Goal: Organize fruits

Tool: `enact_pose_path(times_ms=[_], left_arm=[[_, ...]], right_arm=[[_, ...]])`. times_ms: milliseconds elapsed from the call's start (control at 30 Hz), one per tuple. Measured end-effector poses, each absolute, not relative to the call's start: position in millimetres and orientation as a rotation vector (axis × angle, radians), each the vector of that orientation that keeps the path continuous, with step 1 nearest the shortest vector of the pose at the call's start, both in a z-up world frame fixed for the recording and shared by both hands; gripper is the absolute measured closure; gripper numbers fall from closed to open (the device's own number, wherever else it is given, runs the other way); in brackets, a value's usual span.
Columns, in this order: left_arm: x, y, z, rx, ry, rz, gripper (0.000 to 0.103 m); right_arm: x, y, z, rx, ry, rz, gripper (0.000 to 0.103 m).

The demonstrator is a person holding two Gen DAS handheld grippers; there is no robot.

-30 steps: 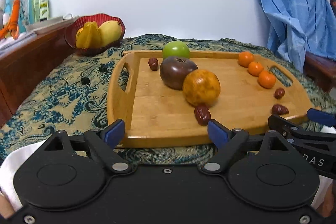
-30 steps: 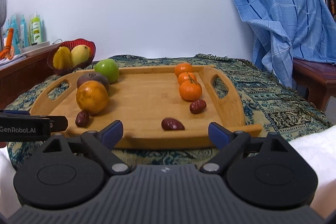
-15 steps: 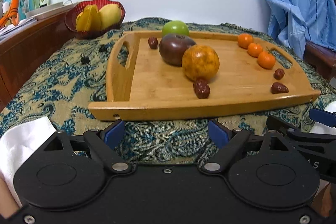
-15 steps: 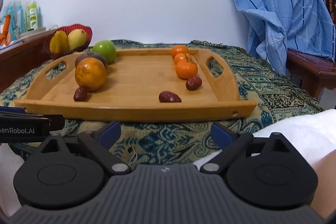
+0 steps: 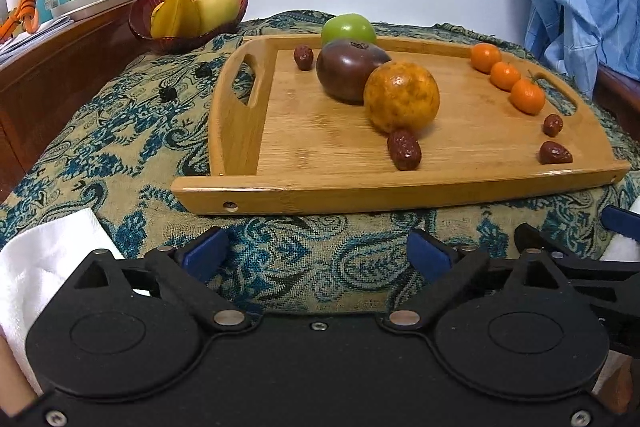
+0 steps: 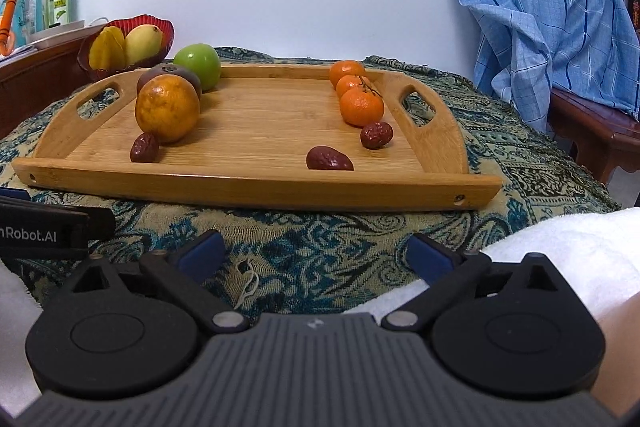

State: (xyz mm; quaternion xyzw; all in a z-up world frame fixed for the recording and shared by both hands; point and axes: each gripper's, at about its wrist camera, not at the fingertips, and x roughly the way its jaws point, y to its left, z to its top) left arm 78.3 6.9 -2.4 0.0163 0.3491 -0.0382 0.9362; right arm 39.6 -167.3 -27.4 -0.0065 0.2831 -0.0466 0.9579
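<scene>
1. Here we see a paisley-clothed surface against a white wall, blue checked cloth at its right edge.
2. The wooden tray lies beyond both the left gripper and right gripper, whose jaws are opening, holding nothing.
3. We count three tangerines, four red dates, one orange.

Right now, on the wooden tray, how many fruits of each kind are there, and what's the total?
Small mandarins: 3
Red dates: 4
Large mottled orange: 1
Dark purple round fruit: 1
Green round fruit: 1
Total on the wooden tray: 10
</scene>
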Motion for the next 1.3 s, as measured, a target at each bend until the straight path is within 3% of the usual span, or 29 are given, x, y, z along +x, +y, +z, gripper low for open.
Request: enact_pose_path(times_ms=[267, 1300], left_arm=[[82.0, 6.8, -5.5, 0.044, 0.721, -0.067, 0.000], [85.1, 7.4, -6.9, 0.044, 0.730, -0.074, 0.000]], right_arm=[[43.9, -169.9, -28.4, -0.006, 0.592, -0.087, 0.000], [48.2, -171.4, -29.1, -0.014, 0.615, -0.070, 0.000]])
